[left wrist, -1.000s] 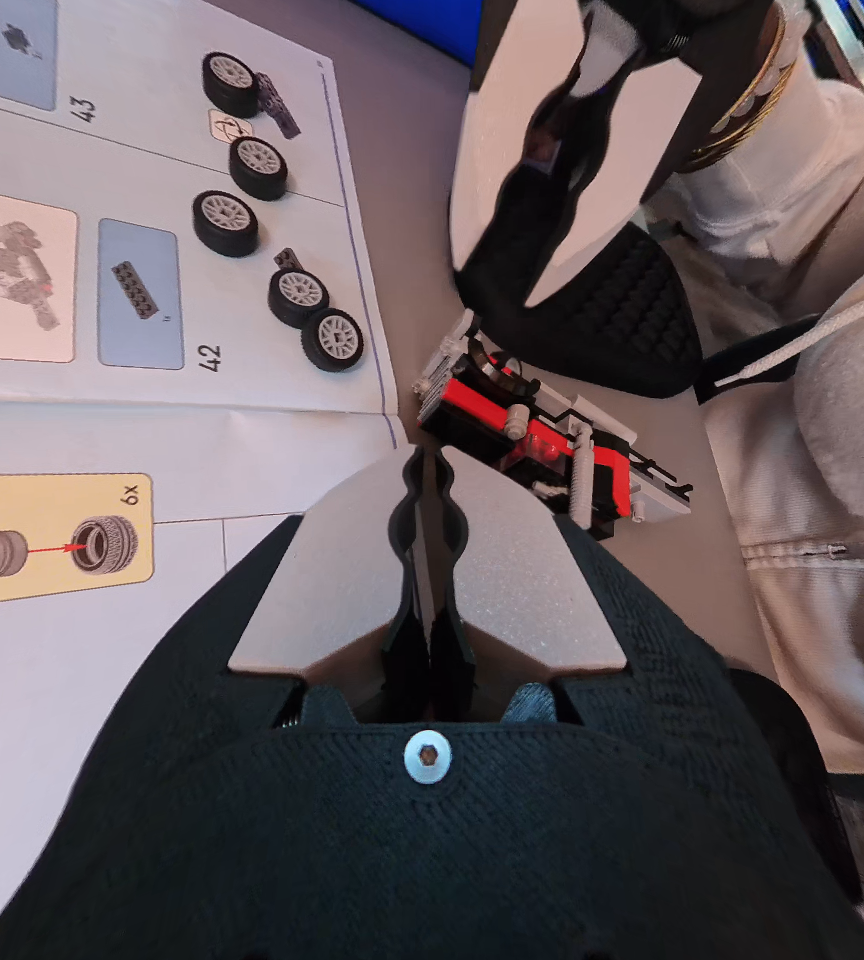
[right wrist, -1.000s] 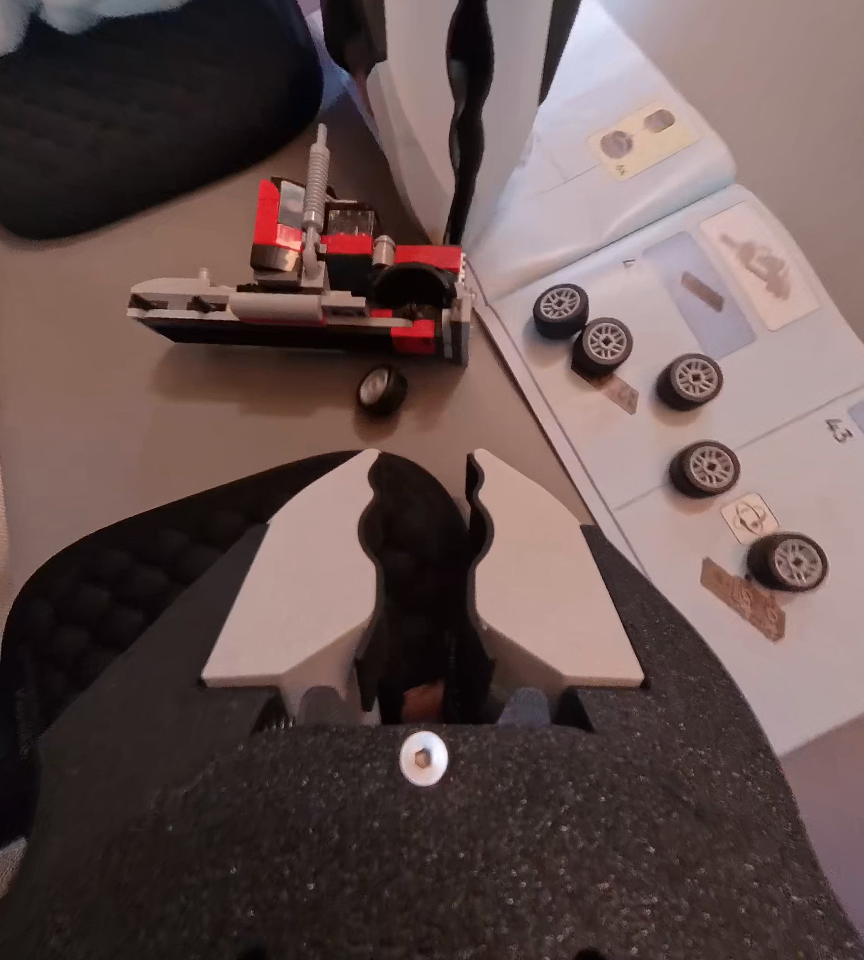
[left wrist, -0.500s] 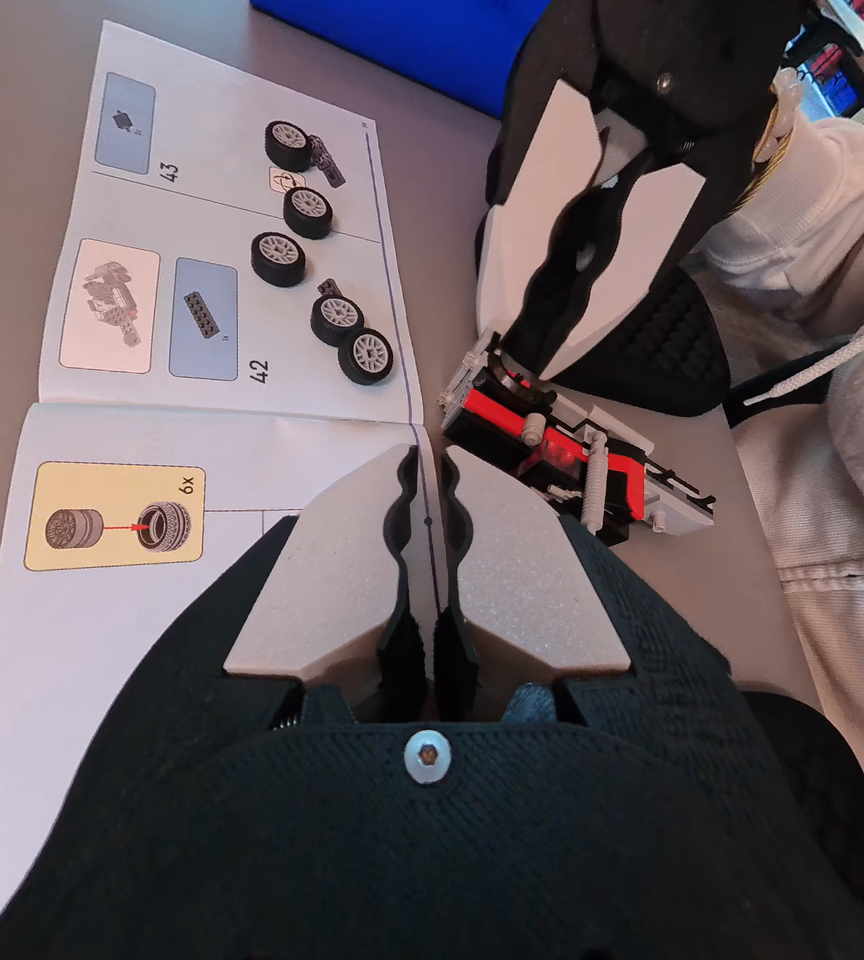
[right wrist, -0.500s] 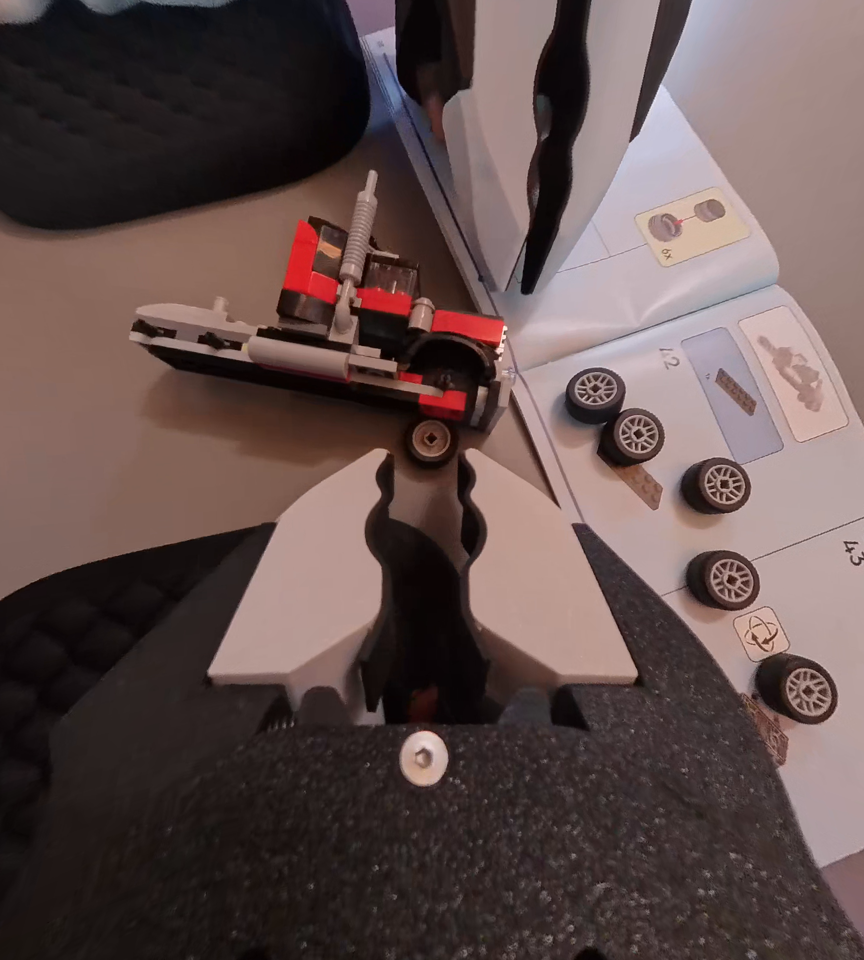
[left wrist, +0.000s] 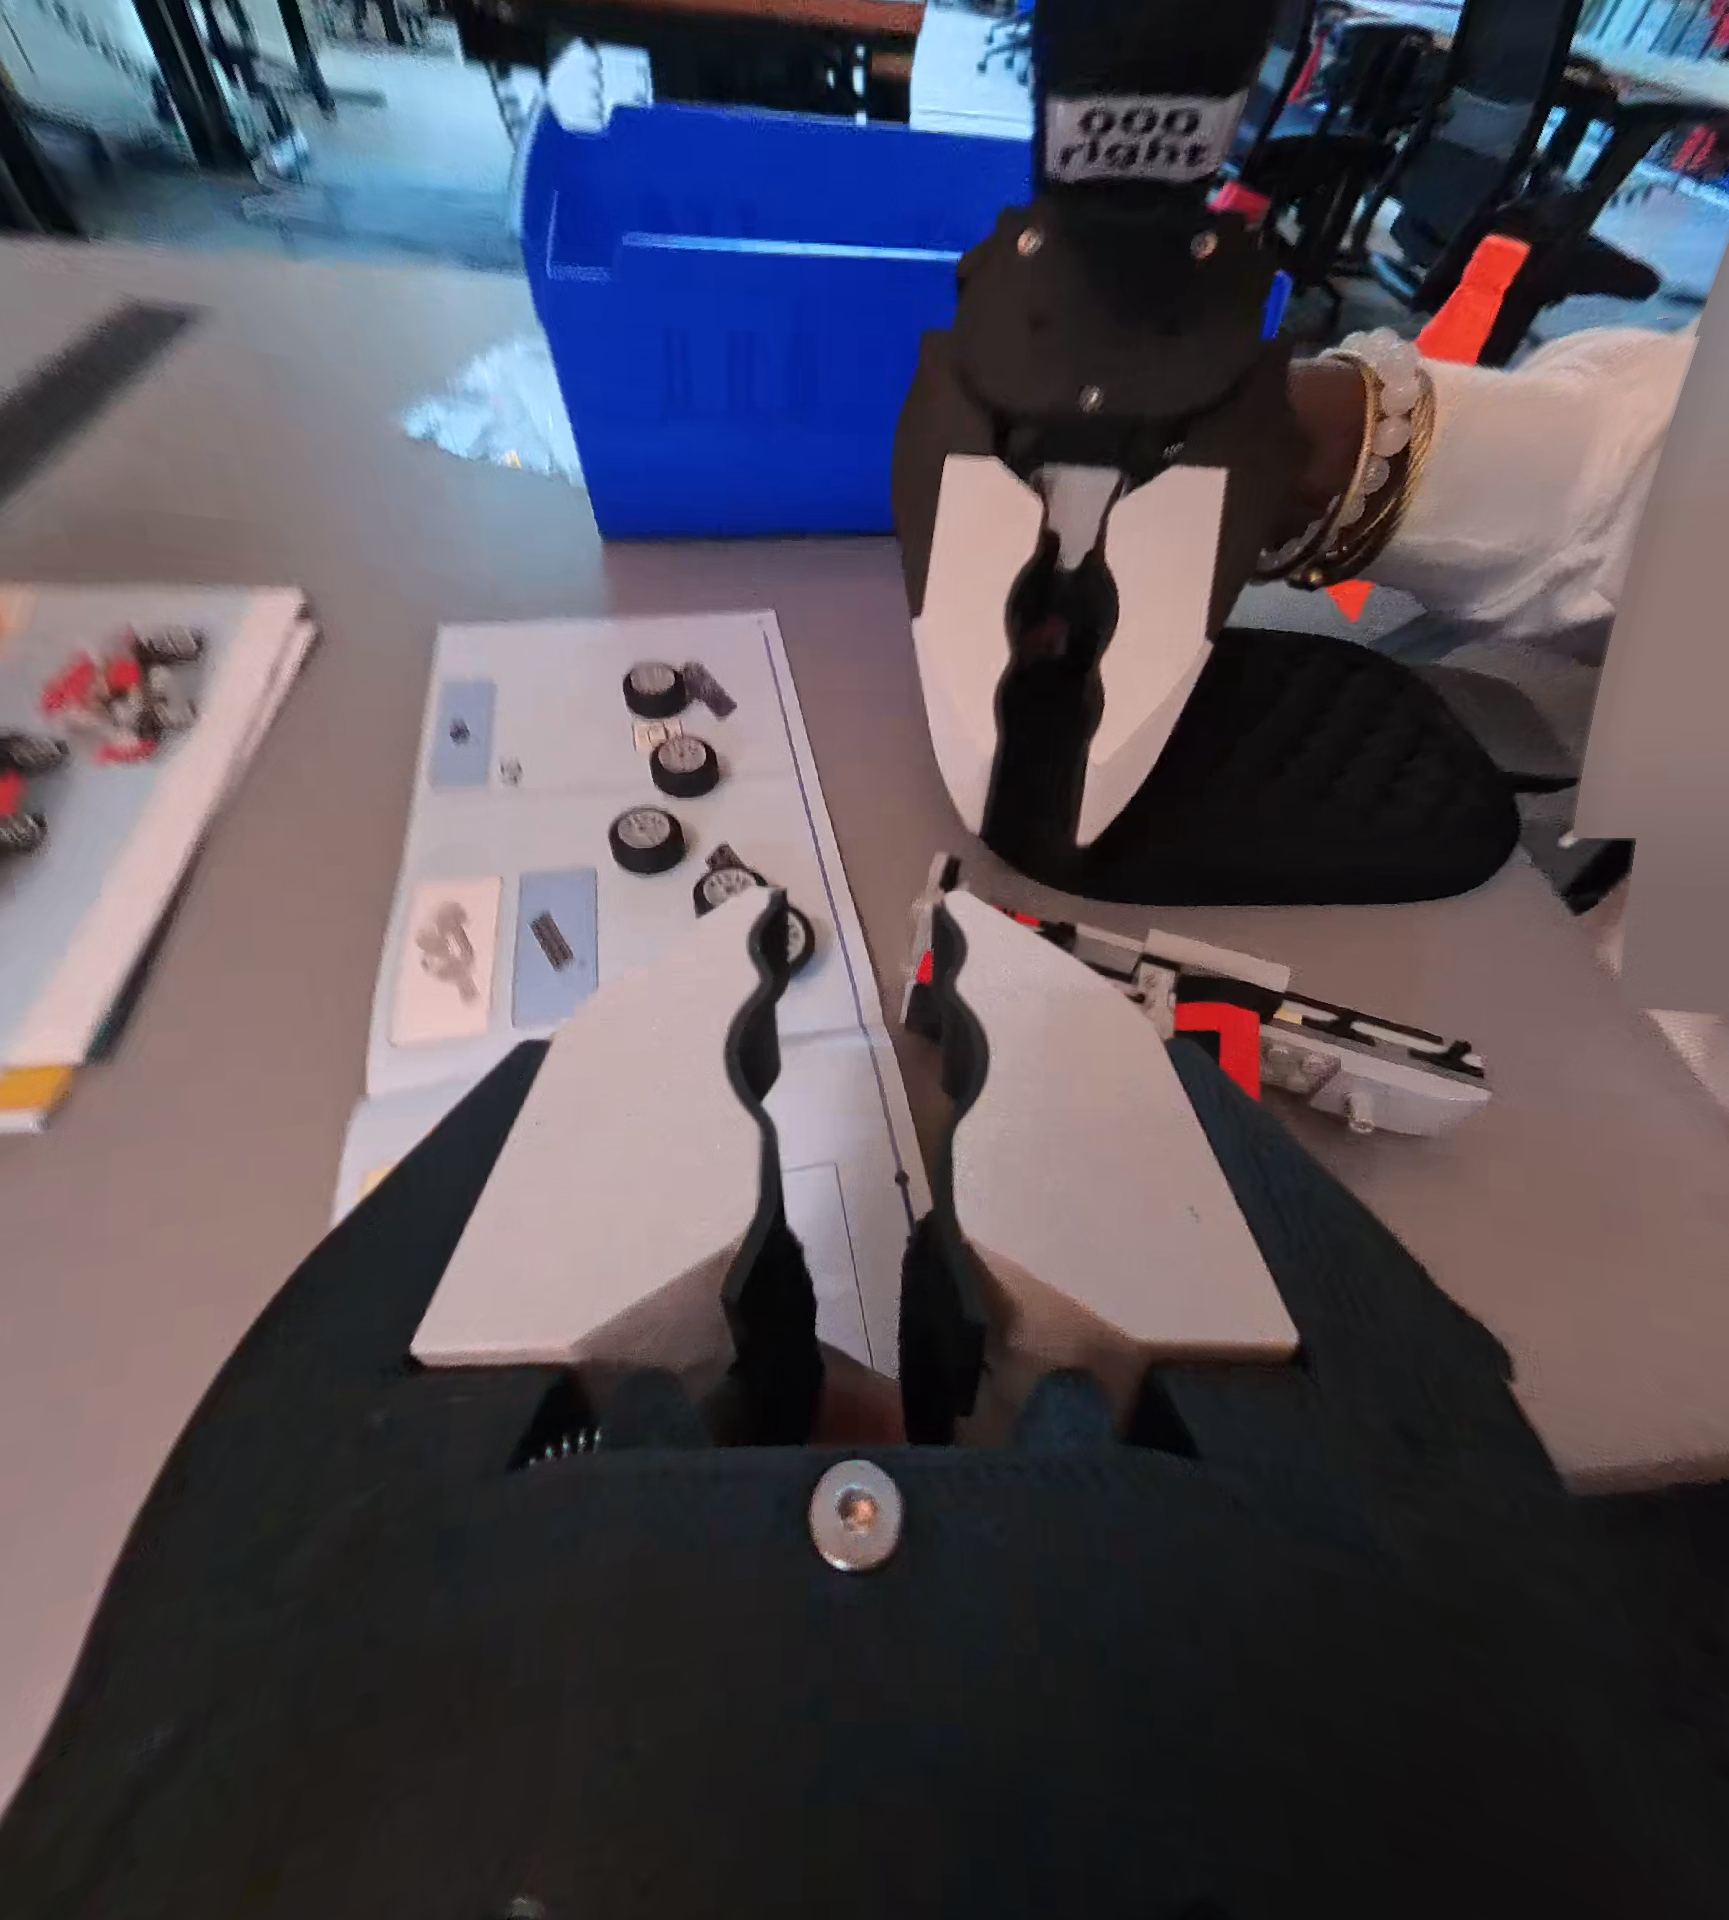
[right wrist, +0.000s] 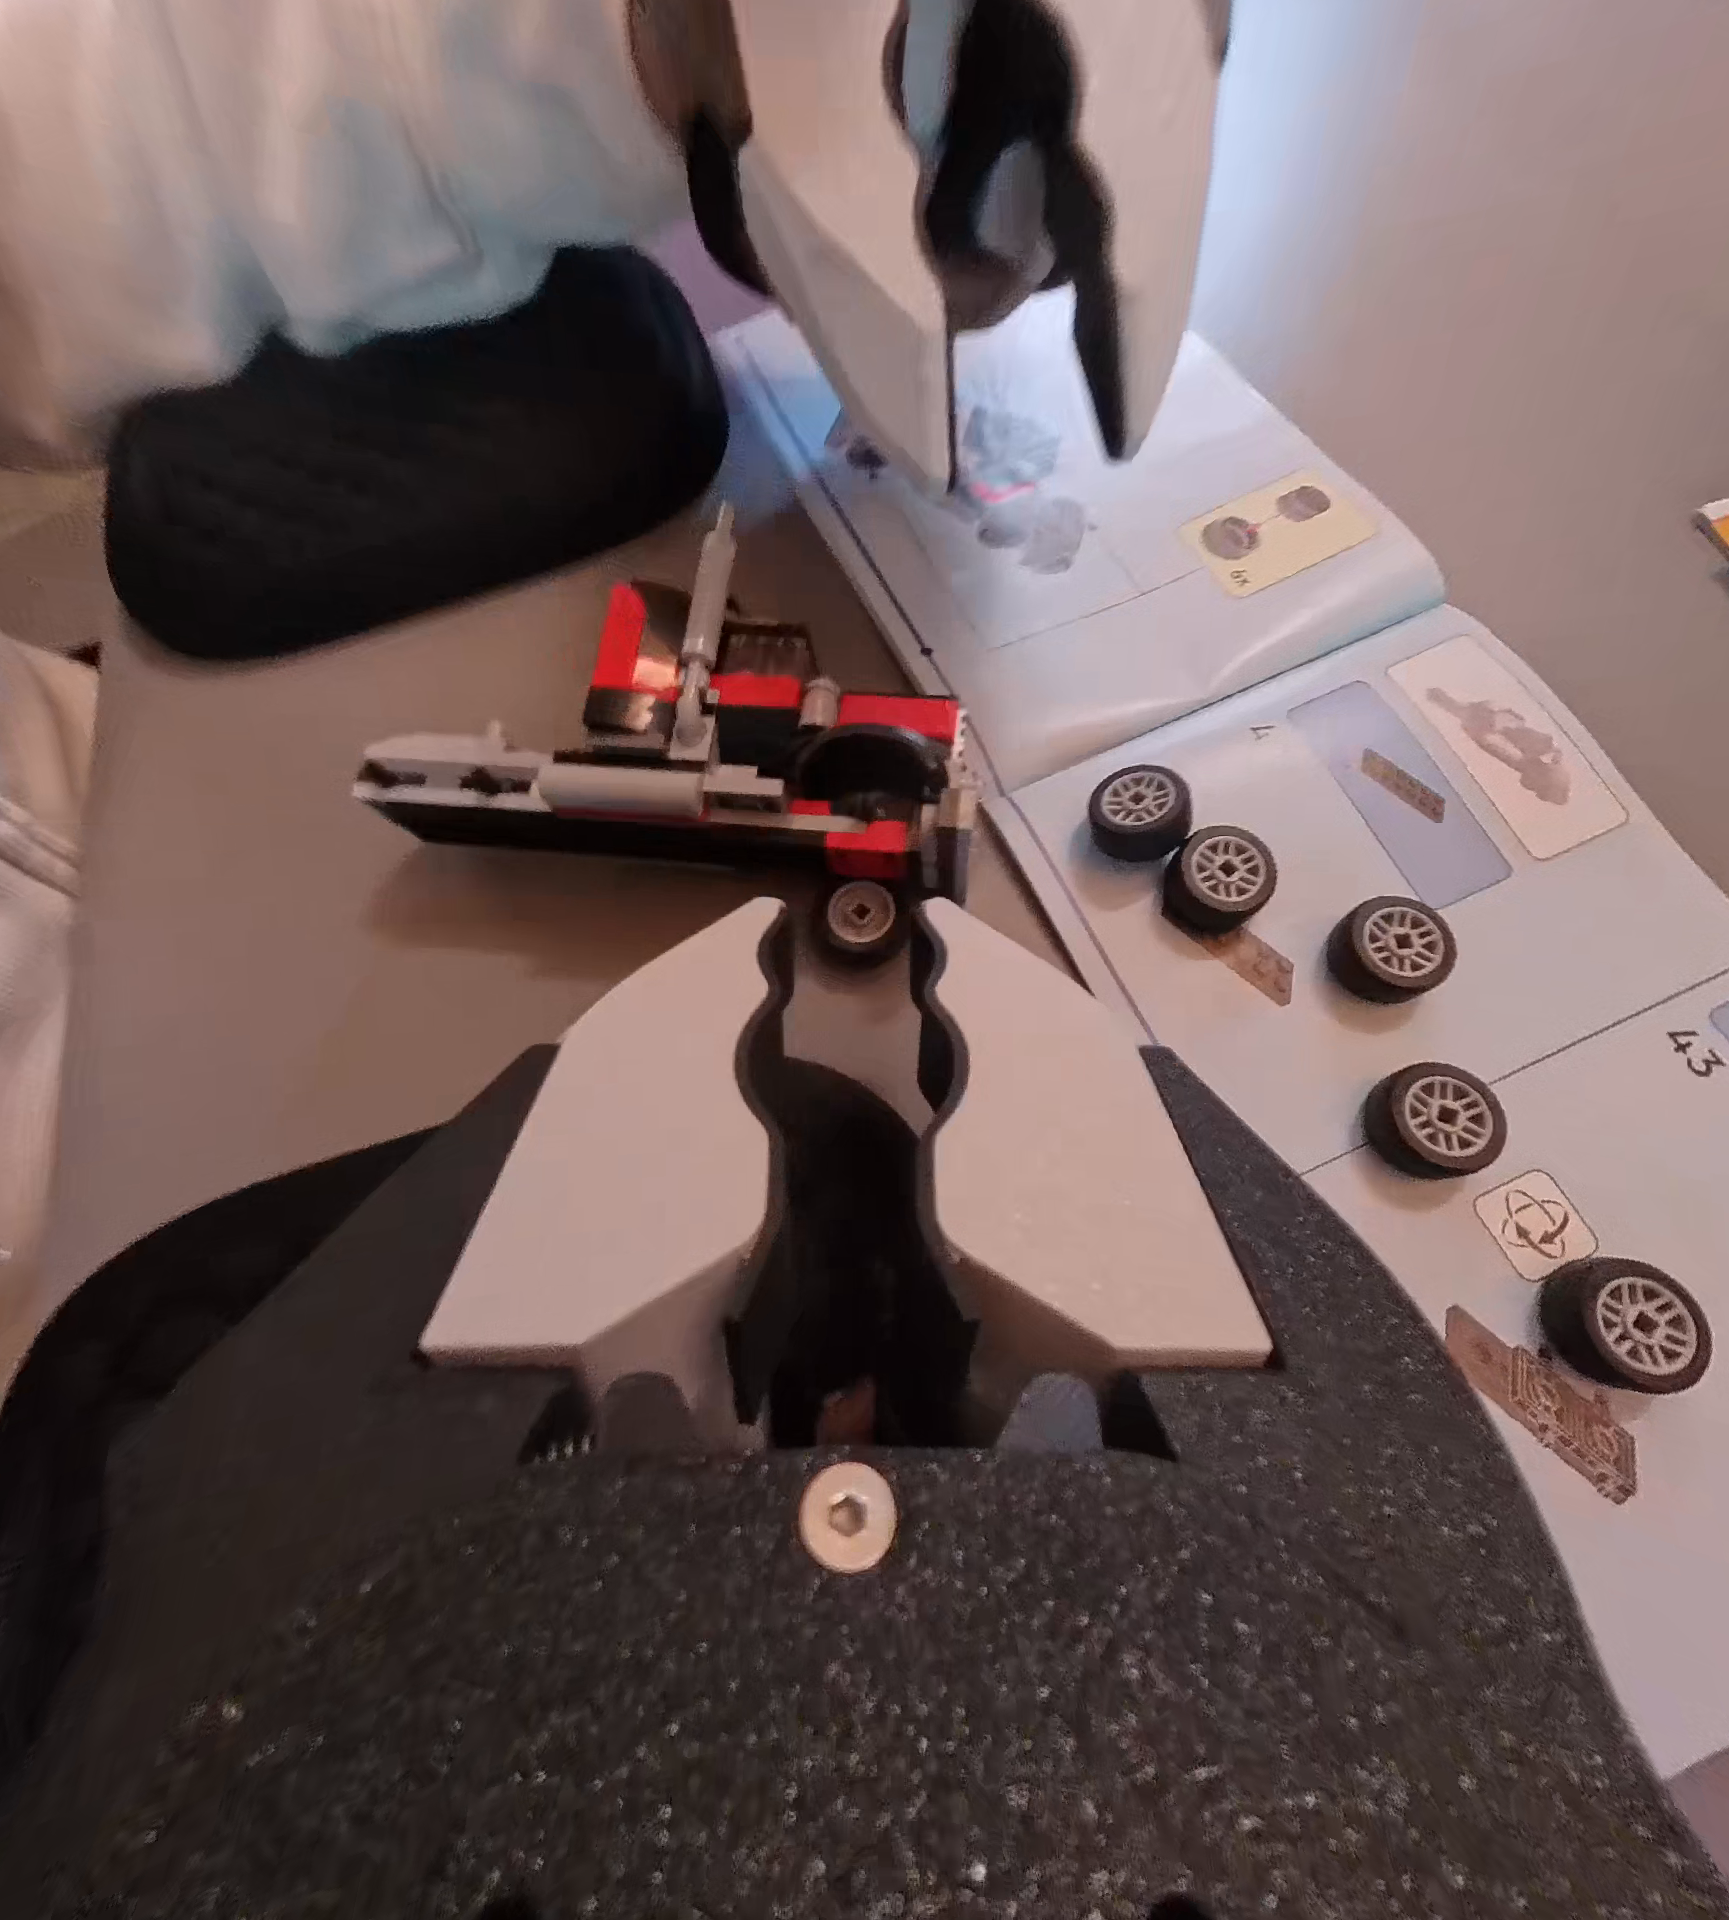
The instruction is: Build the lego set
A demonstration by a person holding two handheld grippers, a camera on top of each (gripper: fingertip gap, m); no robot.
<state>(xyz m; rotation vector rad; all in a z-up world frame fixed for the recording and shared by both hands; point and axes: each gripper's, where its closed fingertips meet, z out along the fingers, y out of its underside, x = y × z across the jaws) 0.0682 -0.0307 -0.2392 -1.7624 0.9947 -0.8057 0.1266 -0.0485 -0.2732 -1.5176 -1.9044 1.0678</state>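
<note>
My right gripper point(right wrist: 855, 914) sits low centre of the right wrist view, jaws partly open w/ a loose wheel point(right wrist: 858, 921) right between the tips. Can't tell if the pads touch it yet; looks bracketed, not clamped. The wheel lies flat-ish, hub facing the cam, on the grey table point(right wrist: 320, 987), just in front of the truck chassis point(right wrist: 694, 779) at its front end, under the black wheel arch.

Chassis long axis runs left-right across mid frame, red cab toward the right, grey tail toward the left. So the wheel's next stop, I judge, is the axle at that arch: a short push fwd and up. Right gripper is clearly the nearer one.

My left gripper point(left wrist: 855, 914), lower centre of the left wrist view, is open a moderate gap and holds nothing; its tips hang over the booklet edge, chassis just to the right of them.

Room: to the right in the right wrist view, the open instruction booklet point(right wrist: 1618, 1039) carries five spare wheels point(right wrist: 1392, 948) in a loose row, near enough to knock if I swing that way. Left of the chassis the table shows bare. Farther up, a black pad point(right wrist: 403, 468) sits behind the chassis near the table edge. In the left wrist view, a blue bin point(left wrist: 735, 343) stands upper centre, and a second booklet point(left wrist: 60, 831) at far left.
</note>
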